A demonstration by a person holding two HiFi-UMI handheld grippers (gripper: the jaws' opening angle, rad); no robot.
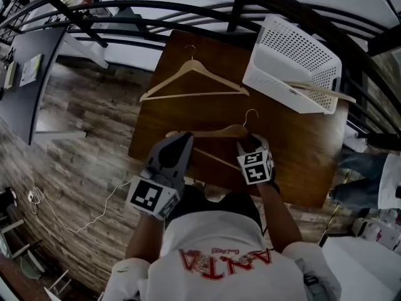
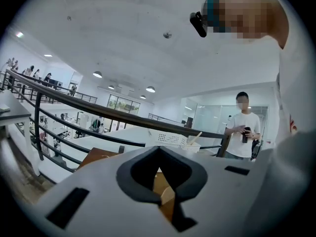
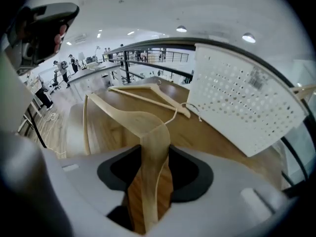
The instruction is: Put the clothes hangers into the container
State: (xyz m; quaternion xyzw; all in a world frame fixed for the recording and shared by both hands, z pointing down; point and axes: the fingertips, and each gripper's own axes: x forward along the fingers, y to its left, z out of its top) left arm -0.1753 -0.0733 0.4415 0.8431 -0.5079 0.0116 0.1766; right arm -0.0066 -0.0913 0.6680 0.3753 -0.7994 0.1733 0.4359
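Two wooden hangers lie on the brown table (image 1: 301, 162): a far hanger (image 1: 194, 80) and a near hanger (image 1: 216, 132). A third hanger (image 1: 319, 89) rests in the white perforated basket (image 1: 294, 55) at the table's far right. My right gripper (image 1: 247, 144) is shut on the near hanger's right shoulder. In the right gripper view that hanger (image 3: 148, 127) runs up between the jaws of the right gripper (image 3: 155, 149), tilted off the table, with the basket (image 3: 237, 102) just beyond. My left gripper (image 1: 182, 138) hovers level over the near edge, shut and empty, its jaws (image 2: 159, 149) meeting at the tips.
A black railing (image 1: 188, 8) runs behind the table and basket. A person (image 2: 243, 132) stands beyond the table's far right corner. Wood floor with a white cable (image 1: 75, 221) lies to the left. Bare tabletop shows right of my right gripper.
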